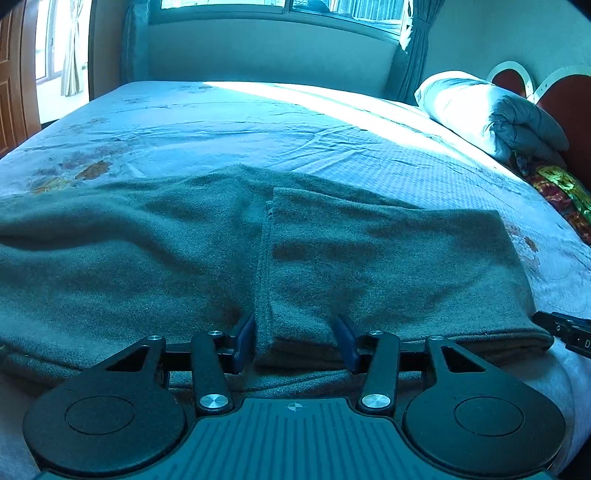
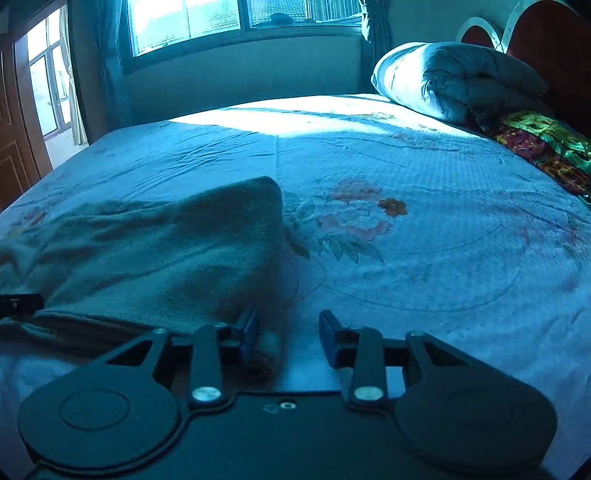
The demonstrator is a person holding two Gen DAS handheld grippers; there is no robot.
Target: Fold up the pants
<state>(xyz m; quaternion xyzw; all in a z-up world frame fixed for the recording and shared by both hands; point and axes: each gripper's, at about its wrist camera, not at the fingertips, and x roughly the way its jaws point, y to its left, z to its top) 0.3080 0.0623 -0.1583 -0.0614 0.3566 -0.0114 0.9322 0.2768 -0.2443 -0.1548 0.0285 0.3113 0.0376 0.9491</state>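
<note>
The grey-green pants (image 1: 332, 258) lie spread flat across the near part of a bed covered by a pale floral bedspread (image 1: 229, 125), with one layer folded over the other so that a raised hem edge runs away from the camera down the middle of the left wrist view. The left gripper (image 1: 297, 338) sits low at the near edge of the garment with its jaws spread; the near edge of that folded layer, including the hem line, lies in the gap between the two blue fingers (image 1: 245, 338), and neither finger visibly presses the cloth. In the right wrist view the pants (image 2: 166, 254) occupy the left half of the frame, and their right-hand near corner is rolled into a small fold. The right gripper (image 2: 288, 339) is also spread, with that rolled corner lying just inside the left finger and touching it, while the right finger (image 2: 330, 341) stands apart over bare bedspread (image 2: 424, 266). Each gripper's tip shows at the edge of the other's view, at the near edge of the fabric. A rolled quilt (image 2: 443, 77) and a colourful patterned cloth (image 2: 543, 147) rest at the head of the bed, beneath a window (image 2: 221, 22).
</note>
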